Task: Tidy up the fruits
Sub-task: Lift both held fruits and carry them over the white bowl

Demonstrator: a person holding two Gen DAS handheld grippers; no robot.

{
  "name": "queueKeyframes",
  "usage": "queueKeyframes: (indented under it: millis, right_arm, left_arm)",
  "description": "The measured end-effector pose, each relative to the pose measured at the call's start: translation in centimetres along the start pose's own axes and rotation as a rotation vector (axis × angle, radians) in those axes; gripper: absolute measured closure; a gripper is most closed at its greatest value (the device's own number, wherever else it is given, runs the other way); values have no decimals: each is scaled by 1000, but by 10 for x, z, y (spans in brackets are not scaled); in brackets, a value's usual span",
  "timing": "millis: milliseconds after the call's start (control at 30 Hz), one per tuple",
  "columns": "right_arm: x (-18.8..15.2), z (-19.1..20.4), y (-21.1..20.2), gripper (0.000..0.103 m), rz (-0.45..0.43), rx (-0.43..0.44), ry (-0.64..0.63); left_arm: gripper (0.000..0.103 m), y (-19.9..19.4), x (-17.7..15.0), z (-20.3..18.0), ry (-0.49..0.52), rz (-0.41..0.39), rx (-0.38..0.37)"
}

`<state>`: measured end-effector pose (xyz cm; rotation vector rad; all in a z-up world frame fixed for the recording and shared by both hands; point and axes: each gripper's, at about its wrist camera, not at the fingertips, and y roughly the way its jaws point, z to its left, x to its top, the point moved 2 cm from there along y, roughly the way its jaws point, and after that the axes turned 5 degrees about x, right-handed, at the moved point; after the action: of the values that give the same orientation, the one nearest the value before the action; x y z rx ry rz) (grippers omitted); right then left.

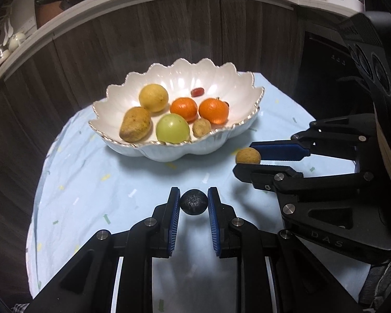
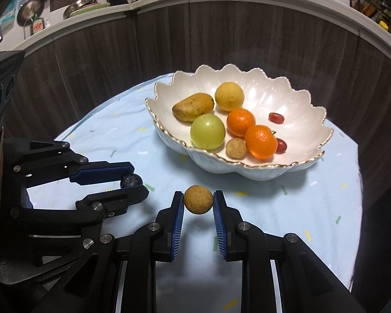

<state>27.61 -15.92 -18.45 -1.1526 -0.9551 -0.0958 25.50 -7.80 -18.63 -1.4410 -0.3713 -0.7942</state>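
a: left hand-held gripper [image 1: 194,202] is pinched narrow on a small dark round fruit [image 1: 194,201], pads on both sides. right hand-held gripper [image 2: 198,203] is clamped the same way on a small tan speckled fruit [image 2: 198,199].

b: where are they relative to the dish?

a: both on the near side of the scalloped white bowl [image 1: 243,126], above the pale blue cloth on the surface [image 1: 96,182], apart from the rim. my guess is that each fruit is gripped across its middle because it is round and would roll out of an off-centre hold. both look bound for the bowl.

b: count in the bowl?

a: two oranges [image 1: 213,110], touching, toward the right. one green round fruit [image 1: 172,128] at the near rim, one yellow round fruit [image 1: 153,97] behind it, one mango [image 1: 135,124] on the left. one small tan fruit [image 1: 201,127] matching the one held. two red grapes [image 2: 276,117], one at the far side and one tucked behind the right orange.

b: so eight in, two in the air.

a: yes, no loose fruit seen on the cloth.
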Motion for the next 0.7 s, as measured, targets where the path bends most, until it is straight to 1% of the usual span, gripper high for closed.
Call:
queueKeyframes:
  millis: [200, 400, 700]
  right_arm:
    - [11, 3, -16, 79, -43, -35, 34]
    - [21, 10, -26, 79, -71, -61, 51]
    - [38, 15, -40, 79, -102, -101, 71]
  left_arm:
    - [81, -8, 7, 7, -30, -4, 12]
    - [81, -18, 15, 18, -54, -19, 39]
    - [81, -31, 36, 36, -96, -50, 65]
